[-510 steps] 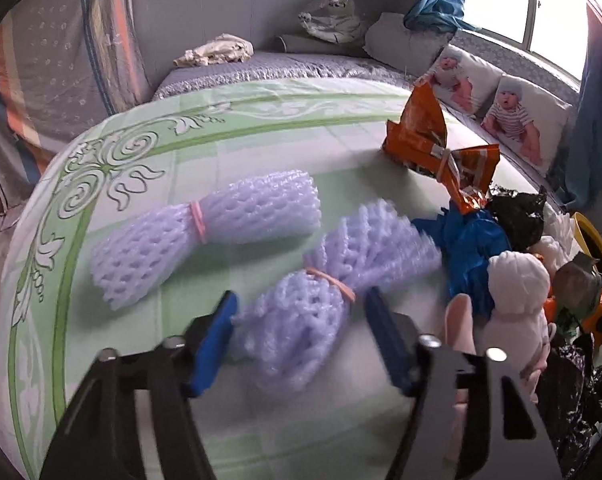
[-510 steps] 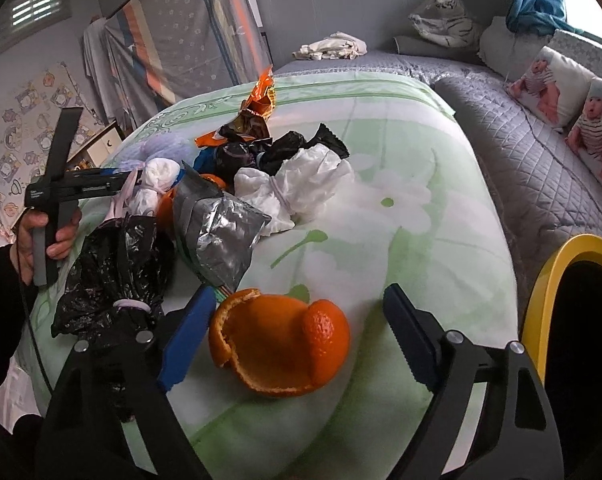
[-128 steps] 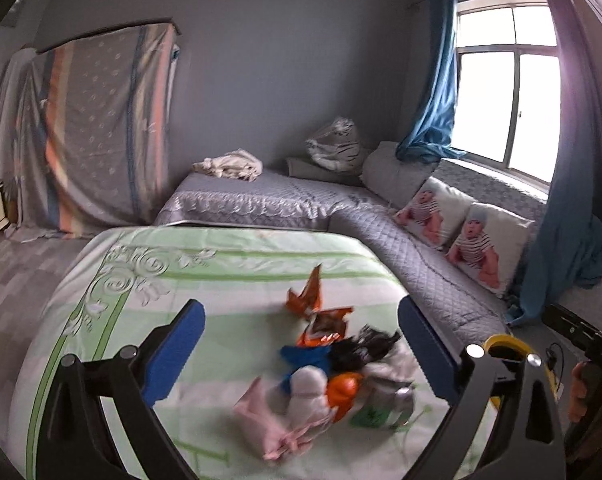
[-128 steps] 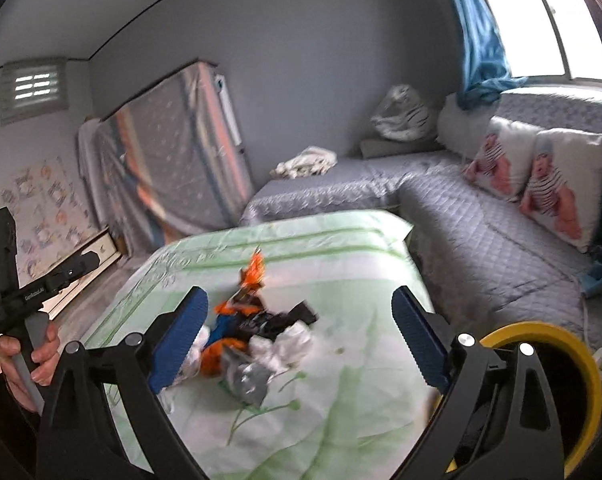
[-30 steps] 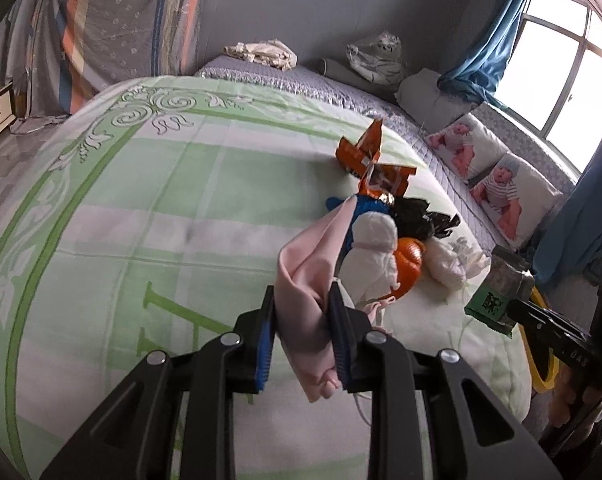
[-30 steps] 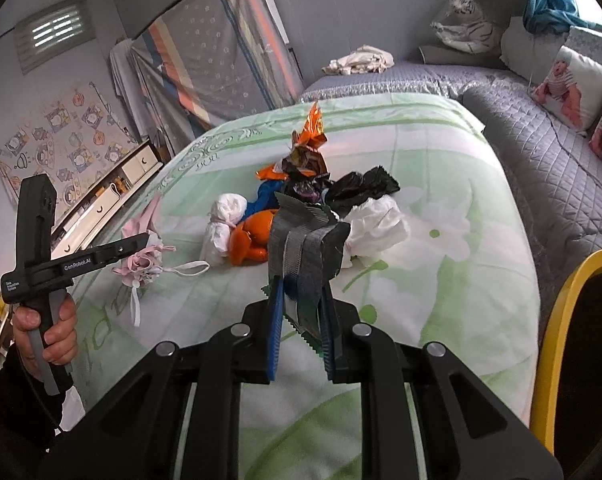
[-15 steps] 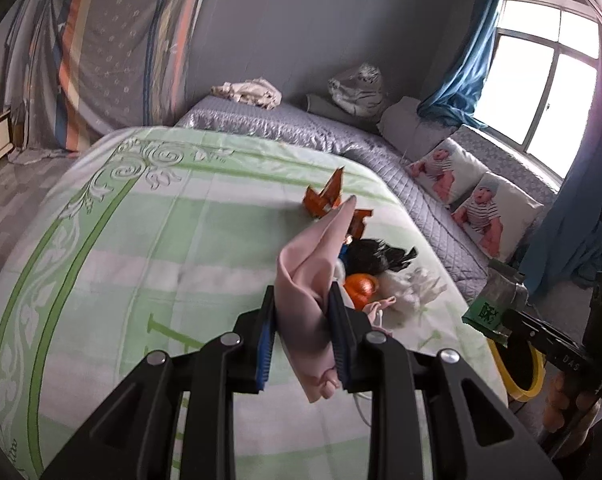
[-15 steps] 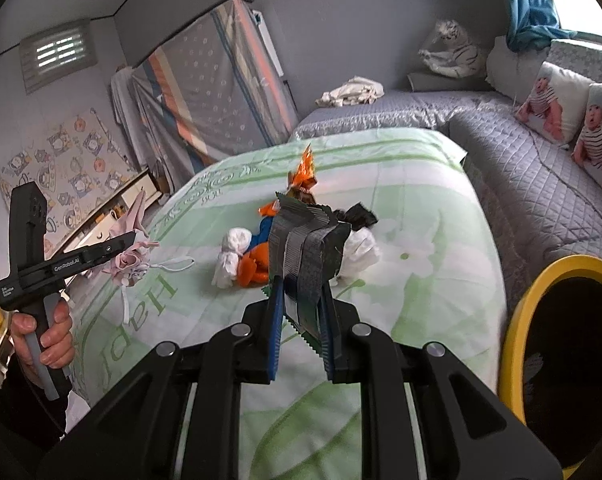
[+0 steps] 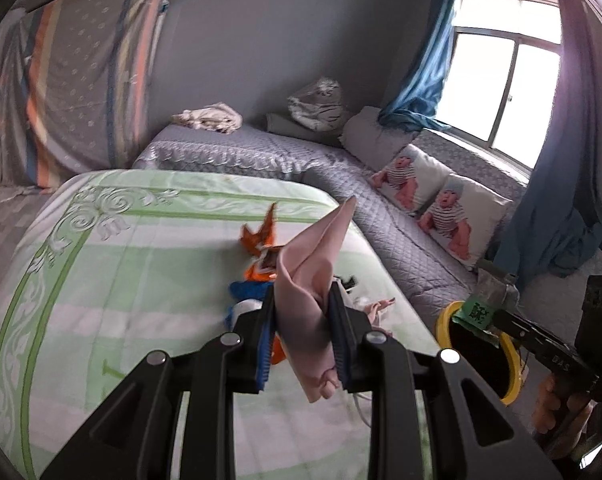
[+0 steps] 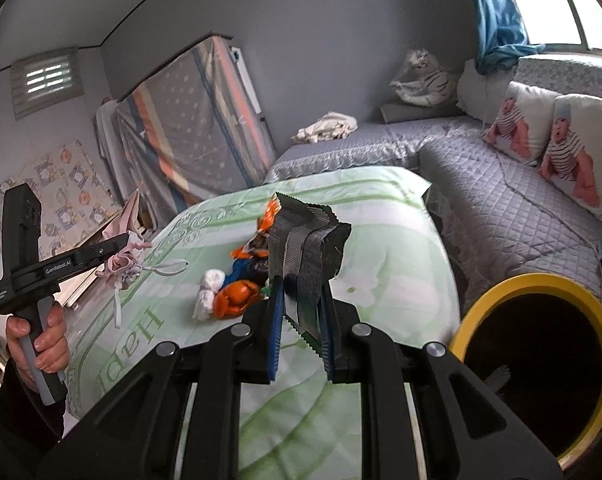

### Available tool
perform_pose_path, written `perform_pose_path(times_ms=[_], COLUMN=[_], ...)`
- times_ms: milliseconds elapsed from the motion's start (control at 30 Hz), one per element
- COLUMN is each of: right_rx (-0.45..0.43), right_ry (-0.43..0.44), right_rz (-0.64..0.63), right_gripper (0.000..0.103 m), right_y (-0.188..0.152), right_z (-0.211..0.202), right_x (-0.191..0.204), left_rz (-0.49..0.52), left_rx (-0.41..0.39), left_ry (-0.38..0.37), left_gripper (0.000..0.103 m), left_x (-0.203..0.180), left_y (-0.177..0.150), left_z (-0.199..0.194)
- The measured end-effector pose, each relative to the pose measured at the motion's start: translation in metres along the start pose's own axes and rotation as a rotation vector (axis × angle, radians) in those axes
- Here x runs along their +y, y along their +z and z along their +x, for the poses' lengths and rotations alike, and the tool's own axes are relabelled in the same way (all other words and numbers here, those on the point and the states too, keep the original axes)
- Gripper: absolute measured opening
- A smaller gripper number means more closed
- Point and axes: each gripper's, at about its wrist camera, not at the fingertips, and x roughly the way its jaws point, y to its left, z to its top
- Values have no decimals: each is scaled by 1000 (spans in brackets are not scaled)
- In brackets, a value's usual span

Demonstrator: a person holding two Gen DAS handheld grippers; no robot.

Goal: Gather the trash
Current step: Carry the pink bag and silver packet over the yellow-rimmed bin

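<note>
Bedroom, green-patterned bed (image 9: 101,280): remaining trash pile (image 10: 237,288) at centre, yellow-rimmed bin (image 10: 537,360) beside the bed's right edge. Left hand-held gripper (image 9: 303,336) clamped on pink face mask (image 9: 313,276), right hand-held gripper (image 10: 301,332) clamped on silver wrapper (image 10: 307,248); both raised above the bed, level. Step judged: carrying; next, swing over bin and release.

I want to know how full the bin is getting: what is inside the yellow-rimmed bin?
The yellow-rimmed bin shows only a dark interior, with one small pale scrap near its lower left wall. Its bottom is in shadow, and the right claw's frame covers part of the opening.
</note>
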Motion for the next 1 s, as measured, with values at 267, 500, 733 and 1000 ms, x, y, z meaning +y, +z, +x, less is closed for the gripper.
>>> perform_pose_path(times_ms=[267, 500, 733, 1000], right_rx=[-56, -94, -127, -153], right_ry=[-74, -148, -220, -289], right_rz=[41, 81, 130, 172], right_gripper=[15, 15, 15, 15], right_y=[8, 9, 5, -2], right_z=[-23, -44, -66, -81], right_x=[-27, -60, -94, -122], left_rz=[63, 134, 193, 265], left_rx=[3, 33, 48, 68], left_ry=[-86, -171, -234, -281], left_gripper=[23, 23, 23, 23], left_x=[-50, -103, -148, -191], left_y=[9, 9, 9, 3], left_z=[21, 49, 70, 95])
